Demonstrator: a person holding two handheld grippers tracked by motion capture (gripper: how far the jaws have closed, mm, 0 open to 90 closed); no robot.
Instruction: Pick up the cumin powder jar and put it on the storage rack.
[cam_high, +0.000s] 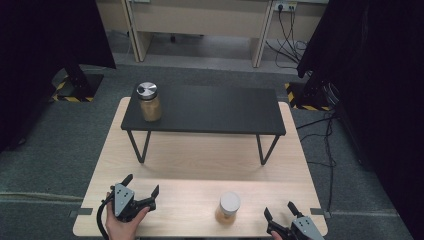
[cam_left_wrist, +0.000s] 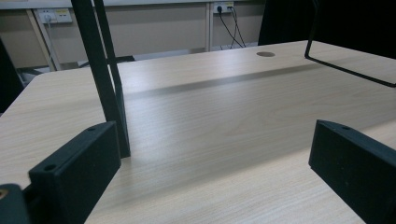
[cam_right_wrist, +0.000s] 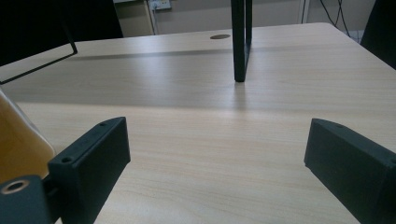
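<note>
A jar with a white lid (cam_high: 229, 206) holding amber contents stands near the front edge of the wooden table (cam_high: 200, 165); its side (cam_right_wrist: 18, 140) shows at the left of the right gripper view. A second jar with a silver lid (cam_high: 149, 101) stands on the left end of the black shelf (cam_high: 210, 107). My left gripper (cam_high: 141, 186) rests at the front left, held by a hand, jaws wide open and empty. At the front right, my right gripper (cam_high: 280, 209) sits just right of the white-lidded jar, open, nothing between its jaws.
The black shelf stands on thin metal legs (cam_left_wrist: 106, 79) (cam_right_wrist: 240, 42) over the middle of the table. Black curtains hang at both sides. Cables (cam_high: 320, 130) run over the floor at the right, and desks line the back wall.
</note>
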